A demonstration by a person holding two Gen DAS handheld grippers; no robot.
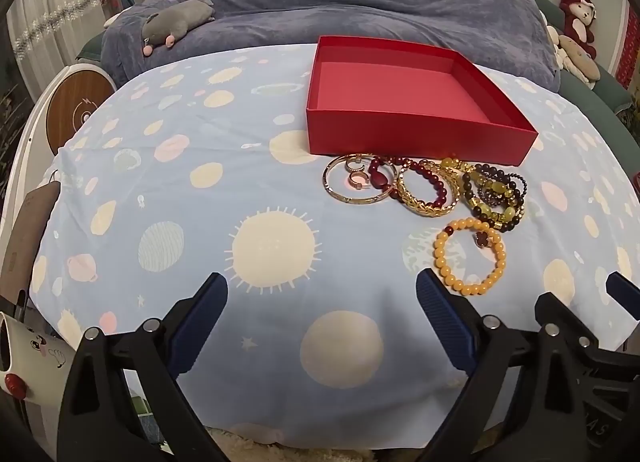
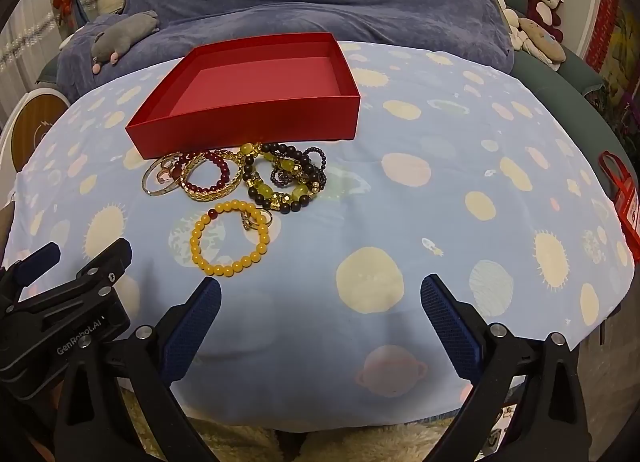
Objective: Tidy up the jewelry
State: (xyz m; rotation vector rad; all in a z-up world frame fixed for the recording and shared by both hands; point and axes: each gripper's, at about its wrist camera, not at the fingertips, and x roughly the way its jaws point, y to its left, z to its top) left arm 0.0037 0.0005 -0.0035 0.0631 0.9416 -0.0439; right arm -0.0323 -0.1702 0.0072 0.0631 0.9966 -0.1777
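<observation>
On the planet-print sheet (image 1: 200, 150), the red box (image 1: 416, 130) sits empty at the far side, so sorting looks unstarted. All the jewelry lies just in front of it: the gold bangle (image 1: 340, 192), the bead bracelets (image 1: 496, 194), and nearest, the yellow bracelet (image 1: 444, 270). The left gripper (image 1: 322, 294) and right gripper (image 2: 320, 296) hover with jaws wide apart, holding nothing.
</observation>
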